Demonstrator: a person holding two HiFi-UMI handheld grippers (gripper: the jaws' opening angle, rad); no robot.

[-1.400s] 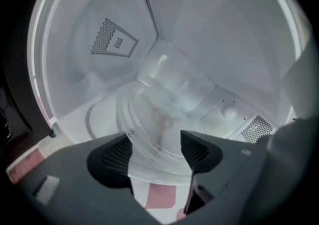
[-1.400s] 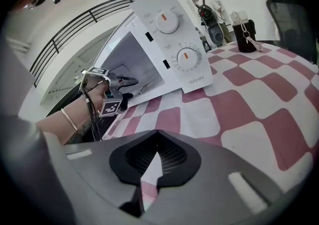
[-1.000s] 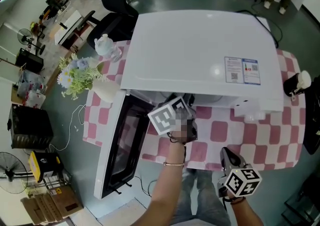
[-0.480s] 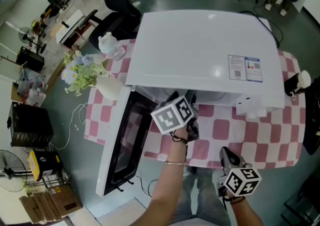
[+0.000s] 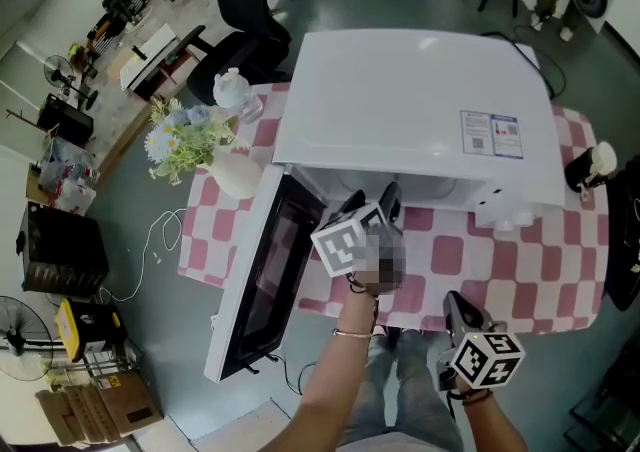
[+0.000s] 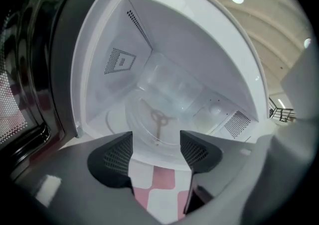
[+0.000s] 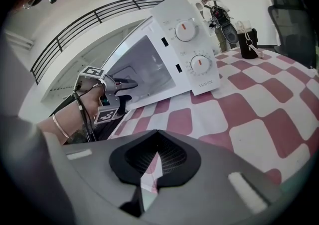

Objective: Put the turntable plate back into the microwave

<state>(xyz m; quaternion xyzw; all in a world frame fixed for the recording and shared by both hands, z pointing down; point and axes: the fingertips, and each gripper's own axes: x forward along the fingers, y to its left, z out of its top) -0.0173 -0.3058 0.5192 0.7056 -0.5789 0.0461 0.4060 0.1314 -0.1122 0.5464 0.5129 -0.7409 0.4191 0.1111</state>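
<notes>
While left gripper [image 6: 156, 145] hangs at the open microwave [image 5: 420, 100] mouth, jaws apart and empty, the turntable plate [image 6: 158, 119] sits flat on the cavity floor. Right gripper [image 7: 155, 159] is closed on nothing, low over the checked tablecloth [image 7: 249, 104]. Control panel carries a "WAHIN" label [image 7: 208, 85].

The microwave [image 5: 420, 110] is smooth and white outside and in, with a soft sheen. Its door [image 5: 262, 278] is dark and glossy, and the plate [image 6: 159, 117] inside looks like clear glass. The cloth [image 5: 540, 280] is a smooth pink-and-white check with a slight shine, while the left hand-held gripper [image 6: 155, 152] and right hand-held gripper [image 7: 157, 158] look like matt grey plastic with black, finely ribbed pads [image 6: 117, 158].
</notes>
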